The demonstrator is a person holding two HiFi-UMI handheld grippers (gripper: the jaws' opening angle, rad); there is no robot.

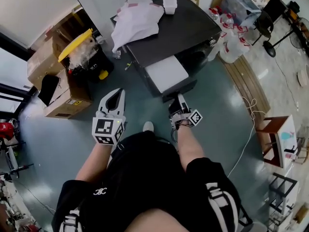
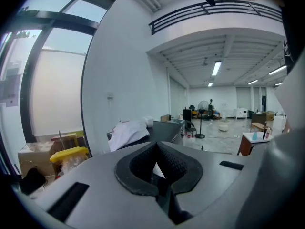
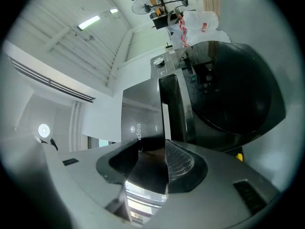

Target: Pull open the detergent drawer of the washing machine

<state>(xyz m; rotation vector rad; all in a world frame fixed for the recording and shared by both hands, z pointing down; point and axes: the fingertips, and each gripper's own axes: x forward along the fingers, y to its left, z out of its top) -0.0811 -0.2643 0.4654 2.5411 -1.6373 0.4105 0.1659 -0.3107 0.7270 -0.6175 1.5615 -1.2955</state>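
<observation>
The dark grey washing machine (image 1: 186, 30) stands ahead of me, and its detergent drawer (image 1: 166, 74) sticks out toward me with the white tray showing. My right gripper (image 1: 179, 100) is at the drawer's dark front panel. In the right gripper view that glossy panel (image 3: 147, 128) fills the space between the pads, so my right gripper (image 3: 164, 151) is shut on it. The round door (image 3: 233, 89) lies to the right. My left gripper (image 1: 117, 94) hangs over the floor left of the drawer. It touches nothing, and its tips (image 2: 156, 149) meet with nothing between them.
A white cloth (image 1: 135, 21) and a small white box (image 1: 169, 3) lie on the machine's top. A yellow-lidded bin (image 1: 79, 45) and cardboard boxes (image 1: 46, 62) stand to the left. Plastic bags (image 1: 231, 45) and a wooden bench (image 1: 248, 86) are on the right. My knees fill the bottom of the head view.
</observation>
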